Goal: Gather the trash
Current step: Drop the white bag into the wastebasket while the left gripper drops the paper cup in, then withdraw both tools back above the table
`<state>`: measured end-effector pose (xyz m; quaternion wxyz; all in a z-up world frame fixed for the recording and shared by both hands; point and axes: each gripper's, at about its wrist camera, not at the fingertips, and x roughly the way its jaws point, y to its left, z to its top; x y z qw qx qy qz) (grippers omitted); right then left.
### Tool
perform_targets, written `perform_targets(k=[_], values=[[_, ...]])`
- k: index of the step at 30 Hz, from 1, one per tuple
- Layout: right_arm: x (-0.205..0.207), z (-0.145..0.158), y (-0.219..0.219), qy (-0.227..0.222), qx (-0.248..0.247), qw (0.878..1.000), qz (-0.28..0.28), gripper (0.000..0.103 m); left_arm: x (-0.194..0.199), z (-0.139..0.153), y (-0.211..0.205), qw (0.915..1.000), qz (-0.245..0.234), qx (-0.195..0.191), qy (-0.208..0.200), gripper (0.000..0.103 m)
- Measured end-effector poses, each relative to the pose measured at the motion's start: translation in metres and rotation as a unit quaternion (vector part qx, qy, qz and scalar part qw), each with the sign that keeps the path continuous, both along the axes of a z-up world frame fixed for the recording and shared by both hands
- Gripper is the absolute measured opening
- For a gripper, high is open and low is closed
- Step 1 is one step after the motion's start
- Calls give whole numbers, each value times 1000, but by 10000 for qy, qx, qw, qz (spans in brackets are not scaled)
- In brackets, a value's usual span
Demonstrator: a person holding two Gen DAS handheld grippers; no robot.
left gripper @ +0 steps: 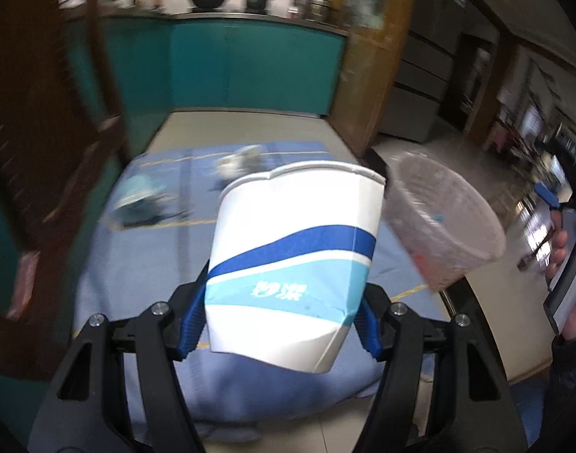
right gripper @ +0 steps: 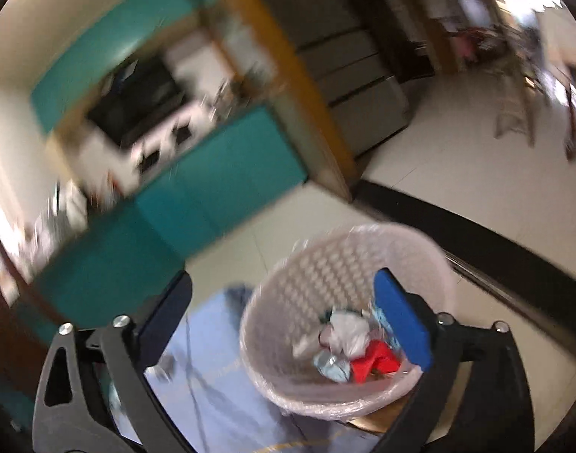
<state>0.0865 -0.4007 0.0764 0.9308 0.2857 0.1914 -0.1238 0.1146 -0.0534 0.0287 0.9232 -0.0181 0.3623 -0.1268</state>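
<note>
**Paper cup gripped beside the lined basket**

A white paper cup with dark blue and light blue bands (left gripper: 291,264) is clamped between the blue-padded fingers (left gripper: 191,317) of the left hand-held gripper (left gripper: 280,321) and is held tilted above the counter, which is covered by a light blue cloth (left gripper: 144,264). Just to the cup's right, a translucent pinkish mesh waste basket lined with a clear plastic bag (left gripper: 444,226) is seen at the counter's right edge. Blurred pieces of rubbish (left gripper: 144,204) are left lying on the cloth toward the far left corner.

The right hand-held gripper (right gripper: 284,324) is seen spread wide, with nothing between its fingers; its right blue pad (right gripper: 401,321) is placed in front of the basket's (right gripper: 325,264) opening. Inside the basket, crumpled white paper (right gripper: 348,330) and a red scrap (right gripper: 374,358) are seen.
</note>
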Motion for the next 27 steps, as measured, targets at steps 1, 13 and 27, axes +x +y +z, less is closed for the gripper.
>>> perform_targets(k=[1,13,27], values=[[-6,3,-5,-142,77,9998,-85,97,7,4,-18,9998,-191,-12,-4,66],[-22,4,-17,-368,289,9978,-472,96,126,12,-224,9936,-1068,341,136,92],[13,-3,89,102,-305,9876,1538,96,87,-39,30,9807,1652,1030,181,94]])
